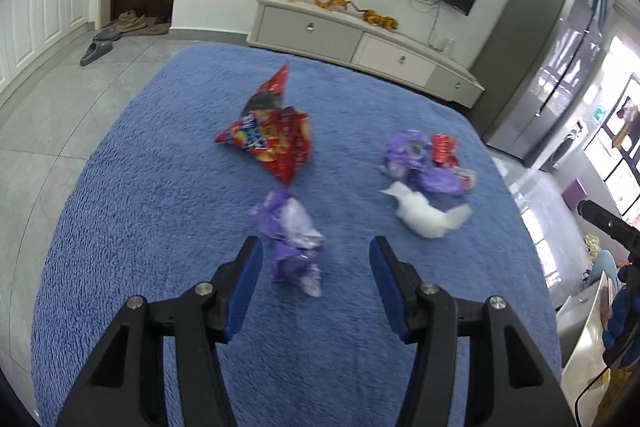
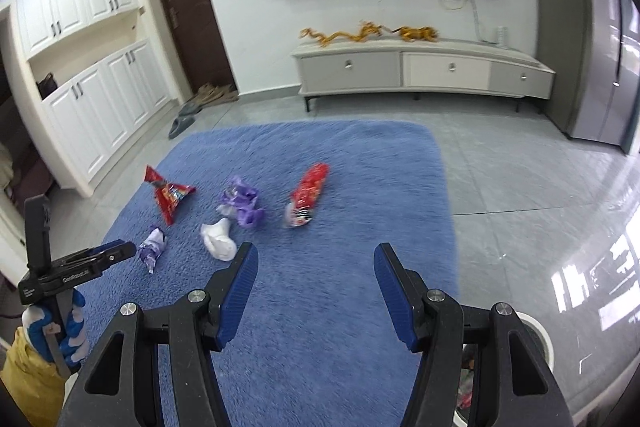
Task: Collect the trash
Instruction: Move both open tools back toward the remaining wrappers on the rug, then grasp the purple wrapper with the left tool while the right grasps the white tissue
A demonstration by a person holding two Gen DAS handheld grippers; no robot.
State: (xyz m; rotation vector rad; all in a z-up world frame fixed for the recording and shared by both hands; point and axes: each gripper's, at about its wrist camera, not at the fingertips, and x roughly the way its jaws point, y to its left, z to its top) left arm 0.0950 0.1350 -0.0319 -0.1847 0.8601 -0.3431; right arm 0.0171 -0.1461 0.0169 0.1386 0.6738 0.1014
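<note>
Trash lies on a blue rug (image 1: pixel 160 187). A crumpled purple wrapper (image 1: pixel 294 239) lies just ahead of my open, empty left gripper (image 1: pixel 316 255), near its left finger. Beyond are a red snack bag (image 1: pixel 272 131), a white tissue wad (image 1: pixel 424 213), a purple wrapper (image 1: pixel 416 159) and a small red wrapper (image 1: pixel 444 147). In the right wrist view my open, empty right gripper (image 2: pixel 316 263) hovers over the rug (image 2: pixel 340 307); ahead lie the red wrapper (image 2: pixel 308 195), purple wrapper (image 2: pixel 242 203), tissue (image 2: pixel 218 239), red bag (image 2: pixel 168 197) and near purple wrapper (image 2: pixel 152 249). The left gripper (image 2: pixel 116 253) shows at left.
A white round bin (image 2: pixel 538 339) with trash inside sits on the floor at my right gripper's lower right. A TV cabinet (image 2: pixel 424 71) stands beyond the rug under a wall TV. Grey tile floor surrounds the rug; slippers (image 2: pixel 182 123) lie near the door.
</note>
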